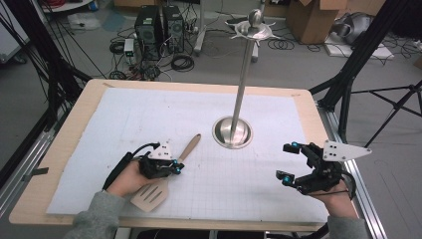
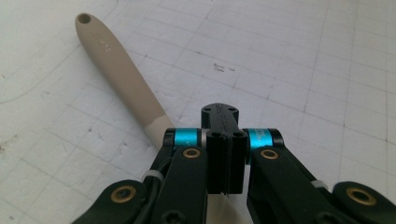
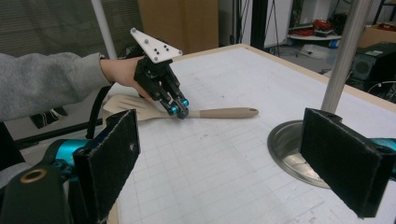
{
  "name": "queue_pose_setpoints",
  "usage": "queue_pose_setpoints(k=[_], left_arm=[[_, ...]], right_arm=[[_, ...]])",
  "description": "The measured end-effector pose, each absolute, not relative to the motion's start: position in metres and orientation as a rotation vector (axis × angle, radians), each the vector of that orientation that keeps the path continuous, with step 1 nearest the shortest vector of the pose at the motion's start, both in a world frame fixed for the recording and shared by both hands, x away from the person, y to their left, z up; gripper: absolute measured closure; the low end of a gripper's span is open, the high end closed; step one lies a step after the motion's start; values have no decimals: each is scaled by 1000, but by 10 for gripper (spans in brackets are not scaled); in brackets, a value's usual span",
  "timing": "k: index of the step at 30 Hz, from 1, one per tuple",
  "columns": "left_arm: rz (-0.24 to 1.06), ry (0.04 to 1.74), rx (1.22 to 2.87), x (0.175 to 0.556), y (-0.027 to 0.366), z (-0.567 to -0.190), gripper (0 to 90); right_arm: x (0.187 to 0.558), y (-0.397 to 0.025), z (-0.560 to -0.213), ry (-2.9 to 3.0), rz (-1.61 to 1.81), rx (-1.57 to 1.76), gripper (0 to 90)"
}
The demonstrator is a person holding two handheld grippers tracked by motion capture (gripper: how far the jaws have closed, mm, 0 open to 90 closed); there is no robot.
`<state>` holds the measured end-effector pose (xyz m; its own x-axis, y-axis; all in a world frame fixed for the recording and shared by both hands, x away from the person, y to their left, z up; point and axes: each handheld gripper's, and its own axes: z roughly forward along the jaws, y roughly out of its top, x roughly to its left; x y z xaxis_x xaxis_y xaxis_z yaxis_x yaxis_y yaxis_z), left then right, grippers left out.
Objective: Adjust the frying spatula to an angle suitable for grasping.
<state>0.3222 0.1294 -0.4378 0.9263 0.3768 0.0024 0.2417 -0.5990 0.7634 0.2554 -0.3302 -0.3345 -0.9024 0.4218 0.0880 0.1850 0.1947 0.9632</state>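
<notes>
Left gripper point(image 1: 175, 167), black with blue-ringed fingertips, near edge of table: jaws pressed together across the neck of the beige slotted spatula point(image 1: 166, 177), where handle meets blade; in the left gripper view the pads meet over the neck and the handle point(image 2: 121, 77) runs out beyond them.

Beige slotted spatula: lies flat on the white gridded mat point(image 1: 278, 124), blade toward the near edge, handle with hanging hole pointing away toward the stand.

Right gripper point(image 1: 287, 162), black, grey three-cornered plate on top, near right of table: jaws spread wide, nothing between the pads point(image 3: 343, 158).

Polished steel stand point(image 1: 232, 132), mid-table: round dished base, upright pole, hooked crown on top, well apart from both grippers.

Far floor: two black computer towers point(image 1: 159, 30), cardboard boxes point(image 1: 311, 20).
</notes>
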Motion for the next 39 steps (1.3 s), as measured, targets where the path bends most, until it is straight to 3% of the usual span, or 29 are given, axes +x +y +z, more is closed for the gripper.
queue_pose_setpoints(k=[22, 39], left_arm=[[223, 410, 2273, 316, 136, -441, 896], [240, 427, 2242, 313, 164, -441, 896]], right_arm=[[262, -324, -335, 2288, 1793, 572, 115], [267, -319, -336, 2300, 1805, 561, 114]])
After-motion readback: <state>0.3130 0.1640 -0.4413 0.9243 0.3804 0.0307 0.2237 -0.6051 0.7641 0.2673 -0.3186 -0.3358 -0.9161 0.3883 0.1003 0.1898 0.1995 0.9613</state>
